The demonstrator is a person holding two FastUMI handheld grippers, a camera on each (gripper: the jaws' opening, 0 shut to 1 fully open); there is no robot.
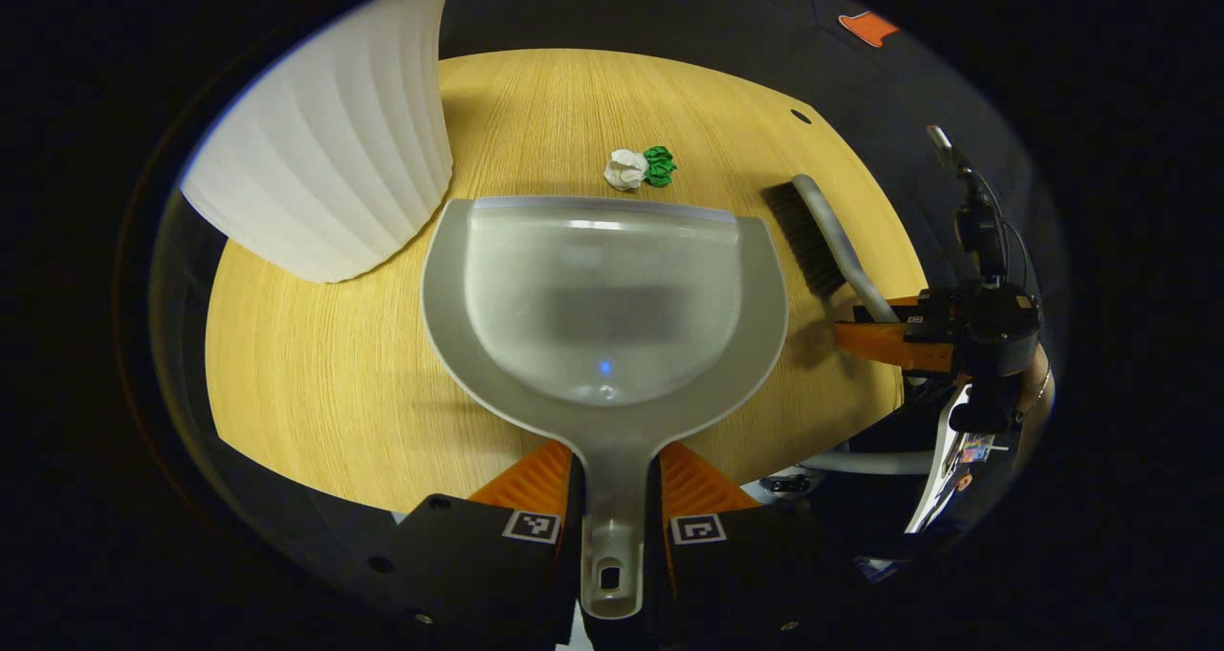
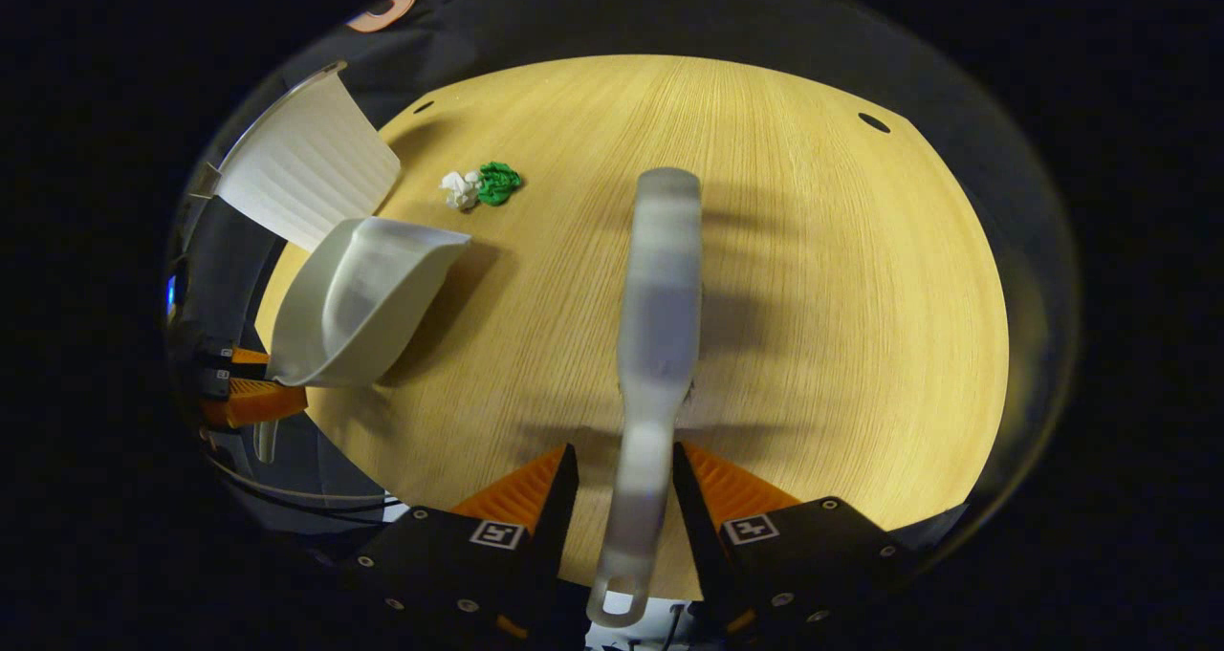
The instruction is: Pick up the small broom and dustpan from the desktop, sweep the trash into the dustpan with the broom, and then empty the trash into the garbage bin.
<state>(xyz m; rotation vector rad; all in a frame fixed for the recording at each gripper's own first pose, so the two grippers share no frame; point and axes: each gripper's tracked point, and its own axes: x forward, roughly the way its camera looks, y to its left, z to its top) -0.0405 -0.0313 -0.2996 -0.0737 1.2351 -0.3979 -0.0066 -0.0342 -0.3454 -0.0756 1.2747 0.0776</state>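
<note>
Garbage bin [image 1: 330,144]: white, ribbed, far left on the wooden desktop [image 1: 316,383]. Looks a thin plastic shell, likely light and easy to nudge; best left standing, not gripped.

Dustpan [image 1: 602,297]: pale grey with a translucent hood, mouth facing the trash and close to it. The left gripper [image 1: 617,498] is closed on its handle, both fingers pressing the sides. Rigid moulded plastic, probably light; the smooth handle may twist under load, so a hold near the pan's neck seems soundest.

Trash [image 1: 639,168]: one white and one green crumpled wad, touching, just beyond the dustpan's lip. Feather-light paper by the look; apt to roll or skip away under a hard stroke.

Broom [image 2: 658,278]: grey back, dark bristles, right of the dustpan. The right gripper [image 2: 626,498] is clamped on its handle. Stiff handle, soft bristles; light, best held mid-handle for control.
</note>
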